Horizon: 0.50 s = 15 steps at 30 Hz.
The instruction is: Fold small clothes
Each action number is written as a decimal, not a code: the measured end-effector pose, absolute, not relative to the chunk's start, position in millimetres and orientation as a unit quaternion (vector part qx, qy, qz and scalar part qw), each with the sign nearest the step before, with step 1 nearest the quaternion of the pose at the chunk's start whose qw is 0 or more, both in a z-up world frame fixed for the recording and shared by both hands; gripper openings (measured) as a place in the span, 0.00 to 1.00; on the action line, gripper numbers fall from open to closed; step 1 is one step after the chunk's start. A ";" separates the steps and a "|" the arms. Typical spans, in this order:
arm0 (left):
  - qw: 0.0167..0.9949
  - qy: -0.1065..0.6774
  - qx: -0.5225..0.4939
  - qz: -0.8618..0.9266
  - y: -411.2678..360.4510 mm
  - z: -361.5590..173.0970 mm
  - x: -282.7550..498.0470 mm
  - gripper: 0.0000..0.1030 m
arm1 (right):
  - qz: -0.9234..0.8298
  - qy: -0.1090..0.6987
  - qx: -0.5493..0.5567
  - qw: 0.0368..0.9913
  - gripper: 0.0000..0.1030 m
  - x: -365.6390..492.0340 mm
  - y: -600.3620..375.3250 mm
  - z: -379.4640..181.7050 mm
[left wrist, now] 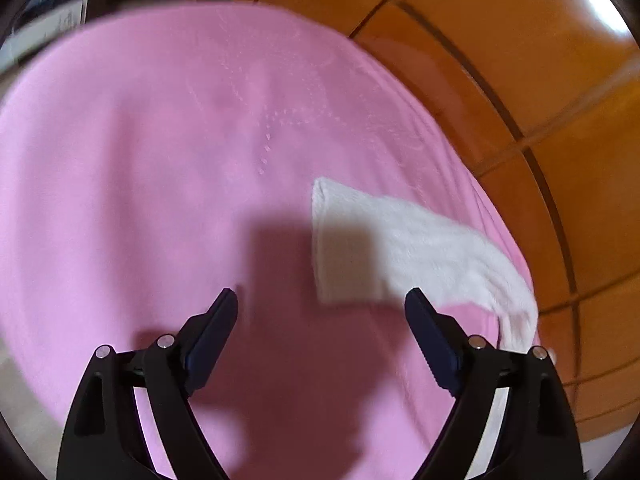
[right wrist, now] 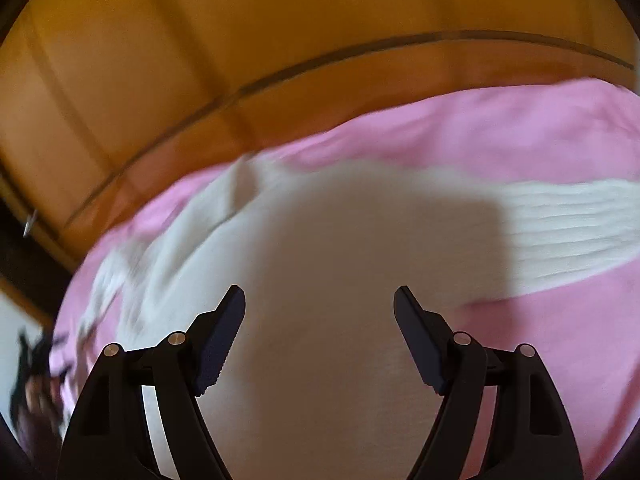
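Over pink sheet (left wrist: 140, 160), orange tiled floor (left wrist: 520, 60) beyond: both grippers wide, empty; white garment (right wrist: 320, 280), blurred, possibly sock.

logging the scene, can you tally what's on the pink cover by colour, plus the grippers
white cloth items: 1, the white sock lying on the pink cover near its edge
pink covers: 1
black grippers: 2, the left gripper and the right gripper, both open with nothing between the pads
total: 4

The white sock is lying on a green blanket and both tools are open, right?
Not quite. In the left wrist view the white sock lies on a pink blanket, not a green one. Both the left tool and right tool are open.
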<state>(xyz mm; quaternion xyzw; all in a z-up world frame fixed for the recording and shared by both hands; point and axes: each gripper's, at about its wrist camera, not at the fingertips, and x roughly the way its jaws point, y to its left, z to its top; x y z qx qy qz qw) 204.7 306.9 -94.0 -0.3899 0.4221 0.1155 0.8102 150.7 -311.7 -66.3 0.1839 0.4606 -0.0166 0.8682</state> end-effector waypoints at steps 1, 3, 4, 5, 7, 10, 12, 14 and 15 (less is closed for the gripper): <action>0.803 0.421 -0.405 0.116 307.8 -101.1 213.1 0.81 | -0.001 0.474 0.179 0.862 0.74 155.4 -292.7 -74.8; 0.808 0.413 -0.408 0.105 307.9 -105.2 227.0 0.71 | 0.023 0.495 0.172 0.851 0.74 159.8 -256.4 -88.8; 0.809 0.413 -0.406 0.102 307.1 -106.1 232.4 0.64 | 0.034 0.505 0.165 0.847 0.74 161.9 -240.6 -96.5; 0.810 0.418 -0.401 0.096 306.5 -107.3 238.4 0.43 | 0.040 0.511 0.158 0.844 0.74 161.5 -227.9 -100.7; 0.813 0.436 -0.375 0.088 306.8 -105.7 250.2 0.10 | 0.053 0.533 0.145 0.832 0.74 166.5 -207.9 -118.1; 0.830 0.419 -0.358 0.083 313.1 -84.8 251.2 0.05 | 0.047 0.536 0.112 0.835 0.78 166.8 -190.6 -131.1; 0.853 0.380 -0.348 0.086 324.0 -56.5 240.8 0.04 | 0.047 0.532 0.101 0.839 0.85 166.3 -189.1 -135.0; 0.874 0.339 -0.332 0.106 342.3 -23.0 224.3 0.04 | 0.048 0.532 0.085 0.841 0.87 168.7 -185.5 -139.2; 0.883 0.322 -0.317 0.124 353.8 -7.1 215.3 0.04 | 0.046 0.531 0.076 0.843 0.88 168.9 -182.8 -141.5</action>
